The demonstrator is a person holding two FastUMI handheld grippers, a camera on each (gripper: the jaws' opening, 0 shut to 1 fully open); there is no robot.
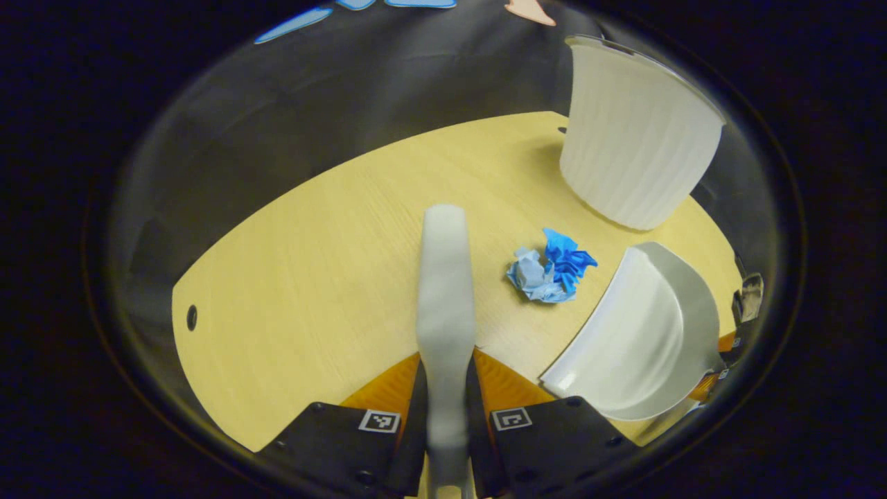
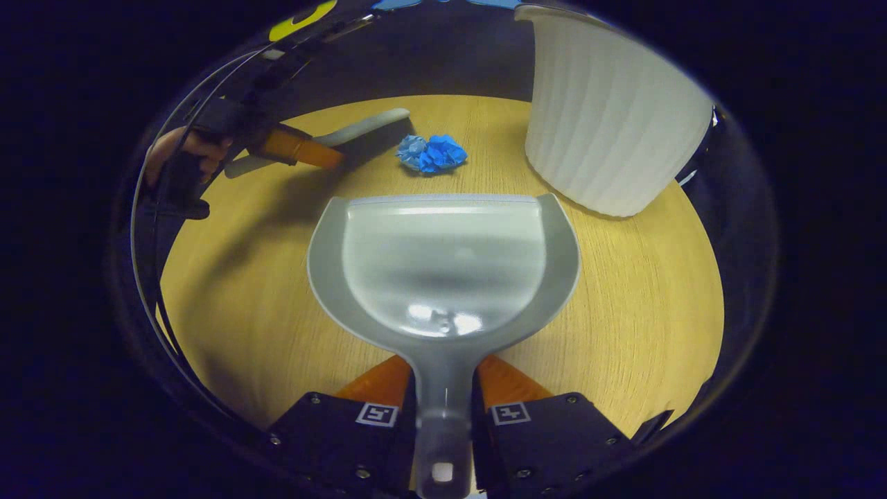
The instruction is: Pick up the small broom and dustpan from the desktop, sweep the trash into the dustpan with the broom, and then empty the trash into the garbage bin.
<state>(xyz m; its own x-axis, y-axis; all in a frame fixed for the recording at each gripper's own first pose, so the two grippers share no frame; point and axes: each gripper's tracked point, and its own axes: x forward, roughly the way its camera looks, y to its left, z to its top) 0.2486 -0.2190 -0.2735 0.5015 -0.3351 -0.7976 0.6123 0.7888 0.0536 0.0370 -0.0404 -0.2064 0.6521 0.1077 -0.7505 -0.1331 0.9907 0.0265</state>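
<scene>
Broom (image 1: 445,291) comes first in the left gripper view: the left gripper (image 1: 447,416) is clenched on its handle, and the broom points straight ahead, away from the claw. One blue paper ball (image 1: 549,267), the trash, lies on the desktop (image 1: 291,277) just to the right of the broom's far end. On the paper's other side waits the dustpan (image 1: 644,339), with its open mouth turned toward the paper. So the paper sits between broom and pan, and I think a push to the right would send it in. One white garbage bin (image 1: 637,132) stands behind.

In the right gripper view, the right gripper (image 2: 443,416) squeezes the dustpan's handle. The pan is empty. Its long way runs straight out to the paper, which lies near its front edge but not touching. The broom is left of the paper, held by a hand (image 2: 187,149). The bin stands to the right.
</scene>
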